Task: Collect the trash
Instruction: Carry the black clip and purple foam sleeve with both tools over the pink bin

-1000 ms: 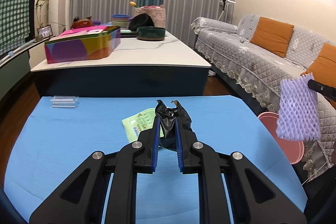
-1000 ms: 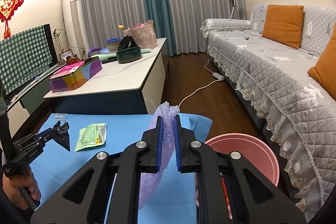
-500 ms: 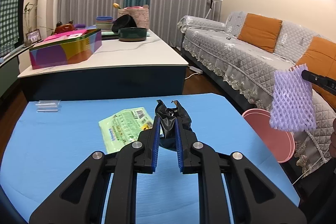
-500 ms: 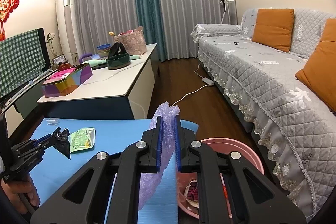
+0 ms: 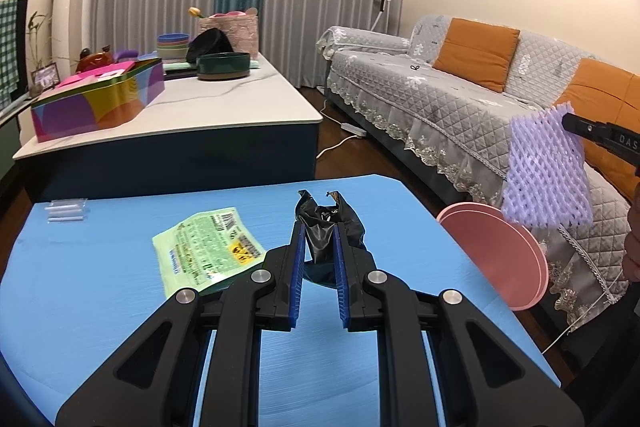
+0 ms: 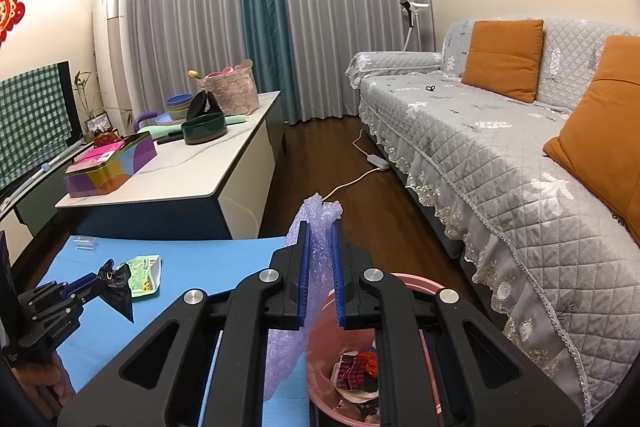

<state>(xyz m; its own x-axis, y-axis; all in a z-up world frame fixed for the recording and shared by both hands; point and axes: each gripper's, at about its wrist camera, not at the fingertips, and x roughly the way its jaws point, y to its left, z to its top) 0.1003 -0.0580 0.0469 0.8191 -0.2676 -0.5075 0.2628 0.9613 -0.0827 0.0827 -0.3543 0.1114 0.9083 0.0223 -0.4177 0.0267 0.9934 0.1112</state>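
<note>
Two claws, both loaded. Right claw is clamped nearly closed on a purple foam net sleeve; the sleeve hangs with its long axis roughly vertical, top edge poking out past the tips, lower end dangling toward the near side. Pink bin sits on the floor just off the right edge of the blue bench, directly below and slightly ahead of this claw; its rim shows on both sides of the claw and wrappers already lie inside. Judgement: the sleeve's lower end looks to hang by the bin's left rim, bench side, so the drop turns on carrying a little further right before letting go. Right hand is plainly the nearer to the bin. Left claw pinches a crumpled black plastic scrap, held clear above the bench, well left of the bin. Green wrapper lies flat on the bench, near and left of that claw; a clear plastic packet rests at the far left corner. Against the earlier frames: the bin has come much further under the right claw, its contents now visible, and both grips are unchanged; the left view has swung right, toward the sofa.
</note>
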